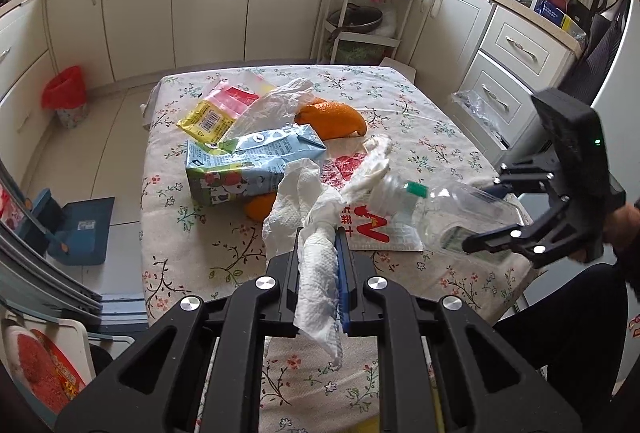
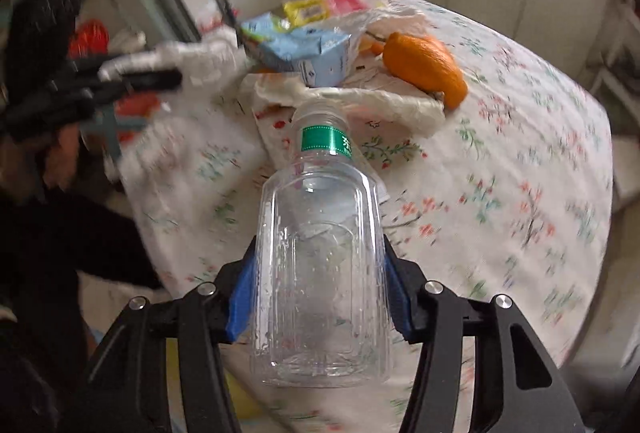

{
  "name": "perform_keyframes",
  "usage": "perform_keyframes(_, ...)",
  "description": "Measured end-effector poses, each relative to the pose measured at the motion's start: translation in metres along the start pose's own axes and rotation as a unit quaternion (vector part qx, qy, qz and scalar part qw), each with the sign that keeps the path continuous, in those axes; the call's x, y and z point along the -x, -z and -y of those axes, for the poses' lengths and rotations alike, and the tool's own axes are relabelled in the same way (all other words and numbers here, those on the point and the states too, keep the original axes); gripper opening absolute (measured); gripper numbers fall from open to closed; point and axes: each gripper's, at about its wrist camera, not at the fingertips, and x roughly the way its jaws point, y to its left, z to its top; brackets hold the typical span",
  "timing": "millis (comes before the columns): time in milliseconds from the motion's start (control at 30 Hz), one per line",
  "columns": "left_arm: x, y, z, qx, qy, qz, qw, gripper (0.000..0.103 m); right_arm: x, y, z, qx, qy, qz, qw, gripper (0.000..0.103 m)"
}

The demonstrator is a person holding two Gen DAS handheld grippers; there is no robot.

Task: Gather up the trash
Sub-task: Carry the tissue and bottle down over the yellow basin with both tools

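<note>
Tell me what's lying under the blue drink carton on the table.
An orange piece of peel pokes out from under the blue drink carton at its near edge. Below that is the floral tablecloth. How far the peel reaches underneath is hidden by the carton.

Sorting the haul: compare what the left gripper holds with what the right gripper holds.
The left gripper is shut on a paper towel: white, opaque, soft, crumpled. The right gripper has its blue pads against a plastic bottle: clear, rigid, green-banded at the neck, far wider. Both are trash, gripped above the floral tablecloth.
</note>
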Motion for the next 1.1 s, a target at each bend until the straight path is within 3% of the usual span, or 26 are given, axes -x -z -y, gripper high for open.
perform_keyframes(167, 0.0, 0.006, 0.004, 0.009, 0.012, -0.002, 0.9999, 0.011, 0.019, 0.028, 0.006, -0.134, -0.072, 0.065, 0.986, 0.054)
perform_keyframes(267, 0.007, 0.009, 0.01, 0.008, 0.021, 0.008, 0.9997, 0.011, 0.045, 0.035, 0.012, -0.199, -0.14, 0.129, 0.961, 0.054)
perform_keyframes(400, 0.027, 0.016, 0.026, -0.003, 0.032, 0.034, 0.9989, 0.011, 0.06, 0.053, -0.007, -0.217, -0.172, 0.176, 0.945, 0.054)
perform_keyframes(533, 0.045, 0.036, 0.041, 0.005, 0.049, 0.049, 0.9976, 0.011, 0.057, 0.078, -0.04, -0.213, -0.173, 0.188, 0.943, 0.055)
perform_keyframes(767, 0.062, 0.087, 0.065, 0.022, 0.072, 0.038, 0.9965, 0.011, 0.051, 0.124, -0.072, -0.228, -0.176, 0.195, 0.938, 0.055)
perform_keyframes(967, 0.064, 0.131, 0.083, 0.037, 0.089, 0.009, 0.9953, 0.011, 0.043, 0.155, -0.091, -0.248, -0.172, 0.176, 0.937, 0.055)
perform_keyframes(1100, 0.053, 0.161, 0.1, 0.043, 0.094, -0.032, 0.9941, 0.011, 0.027, 0.175, -0.103, -0.267, -0.169, 0.142, 0.938, 0.055)
